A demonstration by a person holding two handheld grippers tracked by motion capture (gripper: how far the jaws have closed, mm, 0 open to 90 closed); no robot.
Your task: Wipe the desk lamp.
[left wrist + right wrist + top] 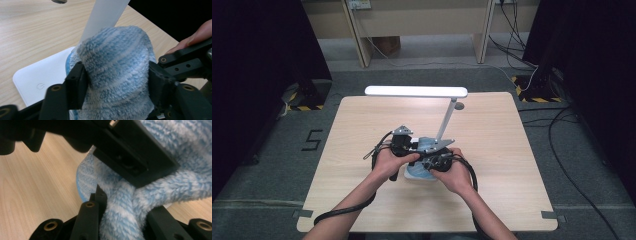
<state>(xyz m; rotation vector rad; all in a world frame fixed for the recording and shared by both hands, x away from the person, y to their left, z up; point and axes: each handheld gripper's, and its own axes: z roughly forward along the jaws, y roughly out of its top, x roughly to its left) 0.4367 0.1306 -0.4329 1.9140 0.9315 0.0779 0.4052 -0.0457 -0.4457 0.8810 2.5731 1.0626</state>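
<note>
Both sets of jaws are clamped on the same thing, so you're basically in a tug of war with yourself. Your left gripper (116,82) has its two black pads pressed into either flank of the fluffy blue-and-white striped sock (117,65), with the rounded end bulging up above and beyond the jaws. Your right gripper (125,217) pinches a bunched, twisted roll of that same sock (125,220) low between its jaws, and the left gripper's black body sits right over it, practically touching.

Just past the left jaws, under the sock, is the white base of the desk lamp (42,80), with its power symbol off to the jaws' left and the flat white stem rising right behind the sock. In the high view the sock (424,145) is bundled between your two hands, sitting over that base on the wooden table (362,125).

What I'd watch for:
- pulling the two grips apart hard could make the plush pile slide out of the pads, since it squishes a lot
- dragging the sock sideways could bump the stem and rock or tip the lamp
- the grippers are so close they could knock each other

No containers anywhere near the jaws, nothing to put anything in.
</note>
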